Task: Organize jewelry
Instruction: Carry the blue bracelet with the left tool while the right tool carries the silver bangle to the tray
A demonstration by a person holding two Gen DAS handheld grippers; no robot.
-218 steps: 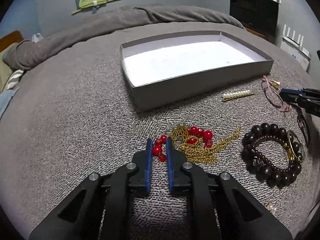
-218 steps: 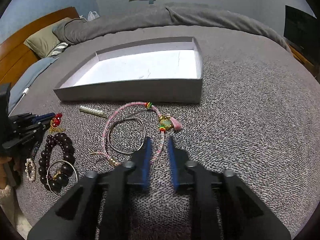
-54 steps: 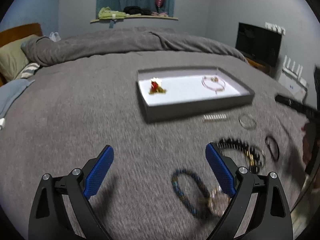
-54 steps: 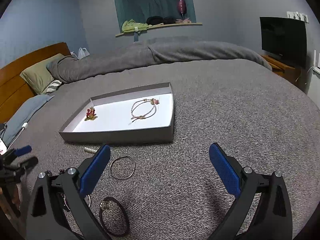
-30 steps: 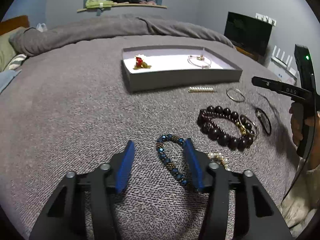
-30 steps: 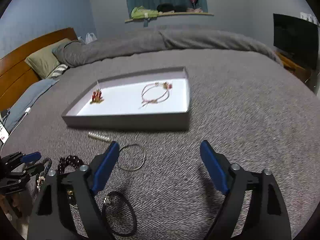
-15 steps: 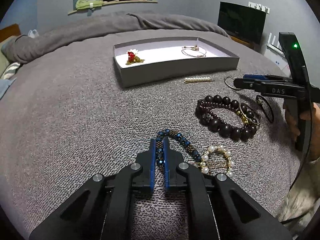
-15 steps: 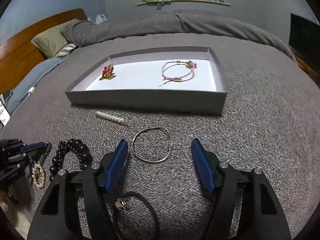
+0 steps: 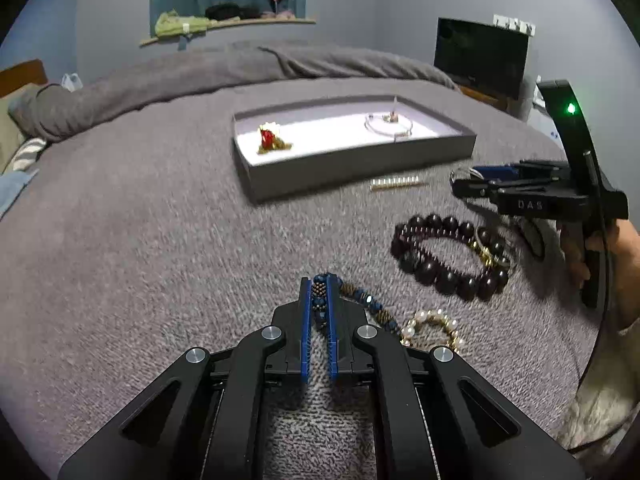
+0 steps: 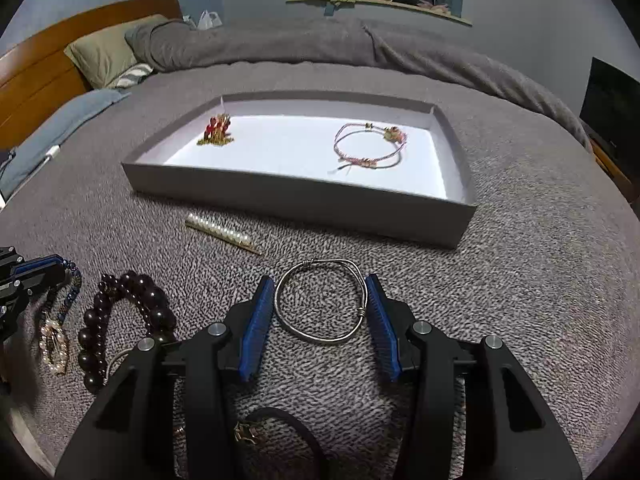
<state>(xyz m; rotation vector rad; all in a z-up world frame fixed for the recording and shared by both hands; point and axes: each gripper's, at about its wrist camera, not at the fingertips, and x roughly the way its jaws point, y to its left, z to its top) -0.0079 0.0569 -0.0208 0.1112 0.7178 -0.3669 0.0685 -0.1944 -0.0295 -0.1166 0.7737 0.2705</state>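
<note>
On the gray bedspread [image 10: 540,280], left gripper [image 9: 319,304] pinches one blue beaded bracelet [image 9: 362,300]; right gripper [image 10: 320,308], marked "DAS", spreads around one wire bangle [image 10: 320,300], seemingly untouching.

A grey blanket [image 10: 540,264] covered the bed, with a rolled grey duvet [image 10: 320,46] behind it. A wooden headboard [image 10: 48,64] and olive pillow [image 10: 108,54] stood left. Blue-grey walls [image 9: 380,8] carried a cluttered shelf [image 9: 228,24]; a dark television [image 9: 482,56] stood right.
</note>
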